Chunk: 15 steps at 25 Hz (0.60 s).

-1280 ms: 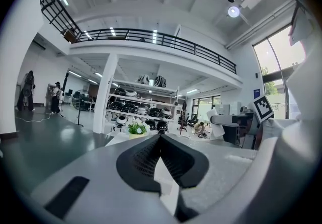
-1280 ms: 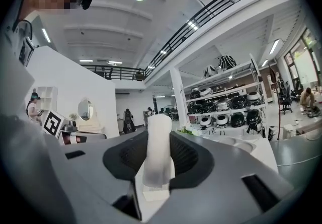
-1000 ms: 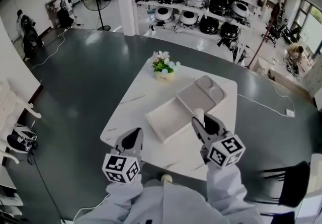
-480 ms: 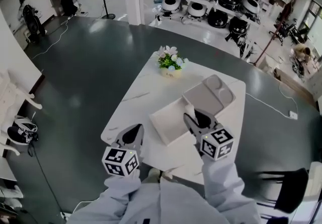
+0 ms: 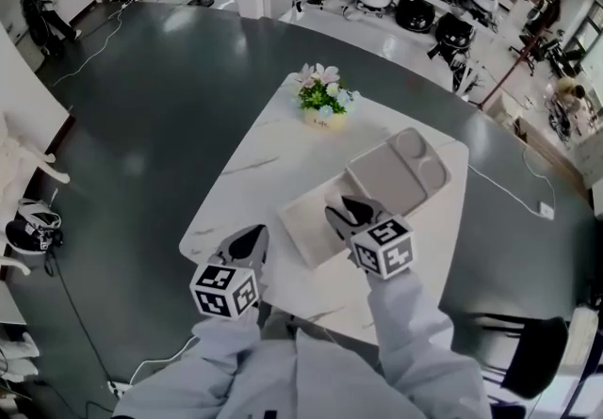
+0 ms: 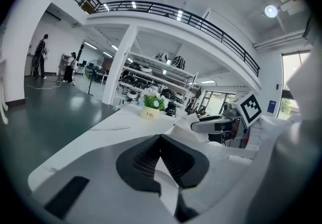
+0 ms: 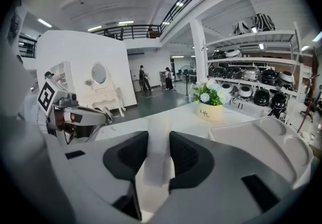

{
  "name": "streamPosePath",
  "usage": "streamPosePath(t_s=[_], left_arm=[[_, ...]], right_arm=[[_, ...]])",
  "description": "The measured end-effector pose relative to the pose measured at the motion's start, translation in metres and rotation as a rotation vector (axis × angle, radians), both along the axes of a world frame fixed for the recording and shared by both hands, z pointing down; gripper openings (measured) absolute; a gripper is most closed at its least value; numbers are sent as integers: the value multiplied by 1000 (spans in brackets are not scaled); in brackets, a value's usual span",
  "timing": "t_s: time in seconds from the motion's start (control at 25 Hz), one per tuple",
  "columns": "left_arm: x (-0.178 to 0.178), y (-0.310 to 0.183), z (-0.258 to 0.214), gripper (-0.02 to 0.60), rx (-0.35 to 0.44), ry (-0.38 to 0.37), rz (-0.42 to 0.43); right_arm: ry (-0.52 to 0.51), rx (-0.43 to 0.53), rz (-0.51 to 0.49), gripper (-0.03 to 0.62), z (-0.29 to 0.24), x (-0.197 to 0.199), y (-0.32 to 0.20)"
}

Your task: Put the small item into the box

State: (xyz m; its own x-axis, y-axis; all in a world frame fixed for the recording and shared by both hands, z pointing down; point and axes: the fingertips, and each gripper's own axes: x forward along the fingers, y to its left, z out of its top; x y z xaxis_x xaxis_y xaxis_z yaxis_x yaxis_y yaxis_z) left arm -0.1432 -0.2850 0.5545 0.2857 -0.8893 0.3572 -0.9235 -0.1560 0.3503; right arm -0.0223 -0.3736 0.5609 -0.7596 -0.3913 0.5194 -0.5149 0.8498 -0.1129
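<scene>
Your right hand-held gripper (image 5: 345, 216) is clamped on the small white item (image 7: 158, 155), which stands upright between its pads. In the head view that gripper hangs over the right part of the open box (image 5: 300, 231) on the worktop (image 5: 243, 189). You can't tell whether the item touches the box. Your left hand-held gripper (image 5: 248, 240) is over the worktop's near edge, jaws together and empty. A tray (image 5: 400, 169) lies just beyond the box, and a flowerpot (image 5: 323, 108) stands farther back.

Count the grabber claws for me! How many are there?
2. The left gripper is over the table's near edge, jaws together and empty. The right gripper is over the white box, clamping a small white item. None seem hidden.
</scene>
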Motion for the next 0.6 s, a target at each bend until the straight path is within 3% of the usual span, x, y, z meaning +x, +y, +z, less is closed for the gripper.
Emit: streamPosePath(t_s=[0.6], left_arm=[[-7, -13, 35, -2, -73, 29, -10]], right_arm=[[339, -154, -282, 117, 80, -39, 3]])
